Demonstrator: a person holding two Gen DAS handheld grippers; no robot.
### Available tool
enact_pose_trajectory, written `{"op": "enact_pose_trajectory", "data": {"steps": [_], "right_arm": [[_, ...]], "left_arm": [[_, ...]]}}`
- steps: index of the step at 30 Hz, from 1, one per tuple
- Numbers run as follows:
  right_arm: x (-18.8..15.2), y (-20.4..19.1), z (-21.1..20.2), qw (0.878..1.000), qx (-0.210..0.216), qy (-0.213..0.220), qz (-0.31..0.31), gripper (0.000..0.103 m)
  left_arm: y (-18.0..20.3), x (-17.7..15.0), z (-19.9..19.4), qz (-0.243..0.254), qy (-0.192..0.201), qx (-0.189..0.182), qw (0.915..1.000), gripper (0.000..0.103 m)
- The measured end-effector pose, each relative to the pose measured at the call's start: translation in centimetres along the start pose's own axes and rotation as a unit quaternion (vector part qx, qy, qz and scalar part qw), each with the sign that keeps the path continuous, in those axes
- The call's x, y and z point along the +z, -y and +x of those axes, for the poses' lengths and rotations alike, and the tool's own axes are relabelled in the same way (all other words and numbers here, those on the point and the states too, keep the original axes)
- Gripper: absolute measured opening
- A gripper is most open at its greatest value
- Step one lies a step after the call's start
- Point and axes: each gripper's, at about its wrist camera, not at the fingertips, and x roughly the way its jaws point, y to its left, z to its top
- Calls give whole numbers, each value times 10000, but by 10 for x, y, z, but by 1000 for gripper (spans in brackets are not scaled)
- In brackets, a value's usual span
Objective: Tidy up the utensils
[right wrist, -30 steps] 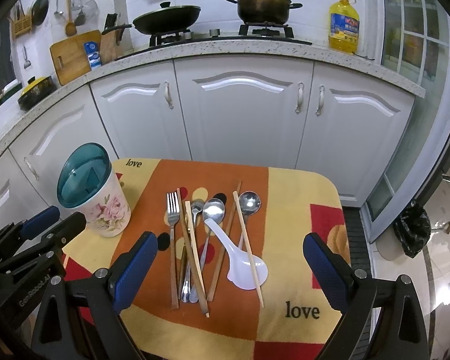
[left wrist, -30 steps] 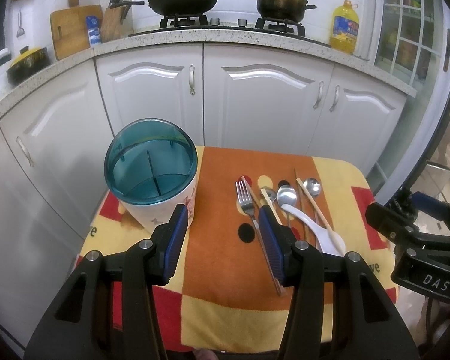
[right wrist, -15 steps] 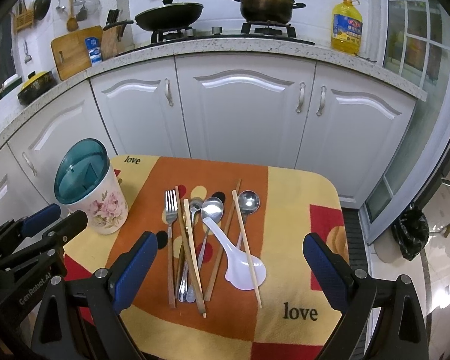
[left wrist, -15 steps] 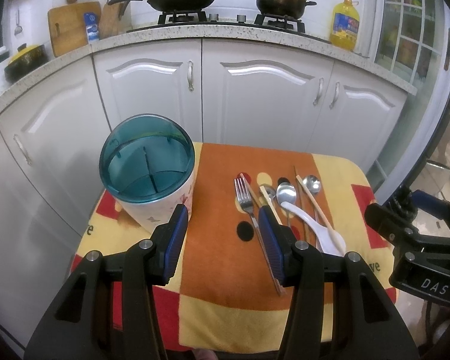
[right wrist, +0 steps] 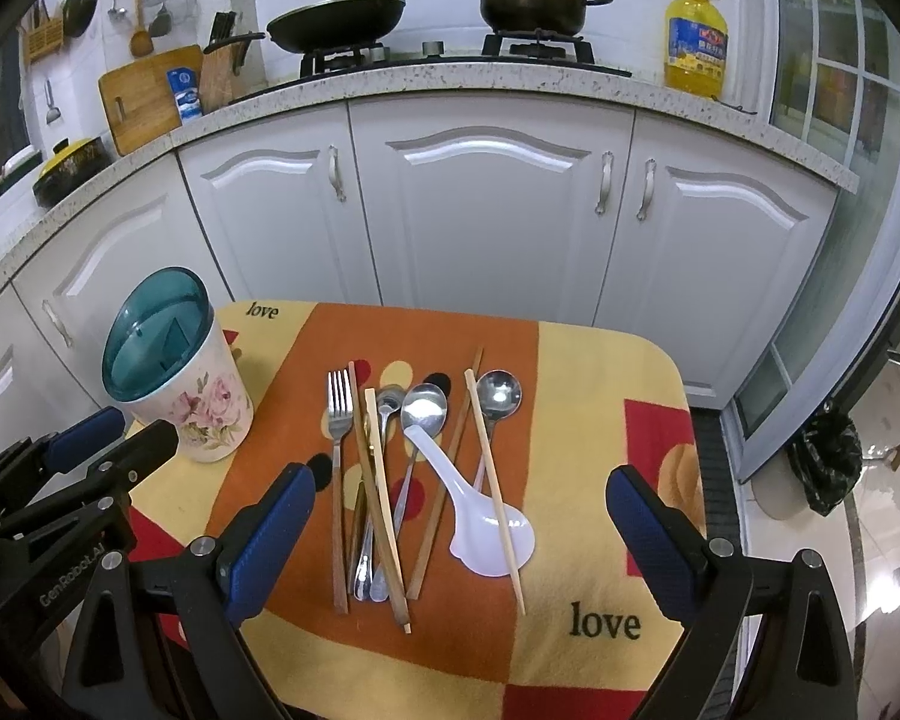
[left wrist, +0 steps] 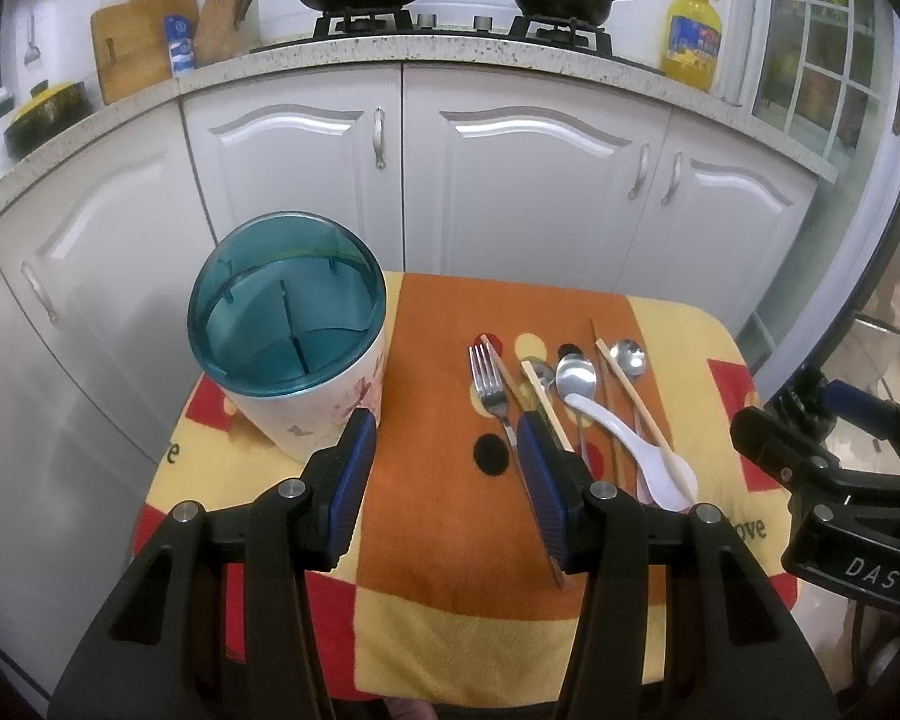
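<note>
A floral utensil holder (right wrist: pixel 186 387) with a teal divided insert (left wrist: pixel 286 315) stands at the table's left. Laid out in the middle are a fork (right wrist: pixel 337 420), three metal spoons (right wrist: pixel 425 405), a white ceramic spoon (right wrist: pixel 486 525) and several wooden chopsticks (right wrist: pixel 492 480). My left gripper (left wrist: pixel 444 438) is open, hovering low between the holder and the fork, holding nothing. My right gripper (right wrist: pixel 459 489) is wide open above the front of the utensil pile, empty.
The utensils rest on a small table covered with an orange, yellow and red cloth (right wrist: pixel 600 396). White cabinet doors (right wrist: pixel 486 210) rise close behind it. A black bag (right wrist: pixel 825 462) sits on the floor at the right.
Both grippers have eased slightly back and up, so the table sits a little lower in each view. Nothing on the cloth has moved.
</note>
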Motion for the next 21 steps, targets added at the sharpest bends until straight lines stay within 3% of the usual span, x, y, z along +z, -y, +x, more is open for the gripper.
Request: {"op": "enact_pose_trajectory", "data": {"steps": [8, 14, 18, 21], "right_arm": [[-1, 0, 5, 10000, 22, -57, -23, 98], [-3, 2, 9, 9999, 88, -66, -72, 98], [-5, 6, 16, 9995, 257, -162, -98, 92], [-9, 10, 28, 9986, 448, -233, -125, 80]], "left_arm": [[-3, -1, 6, -59, -83, -24, 9999, 48], [-11, -2, 14, -326, -305, -336, 9984, 48], [-13, -4, 21, -453, -469, -526, 9965, 48], [-12, -9, 28, -440, -588, -570, 9957, 48]]}}
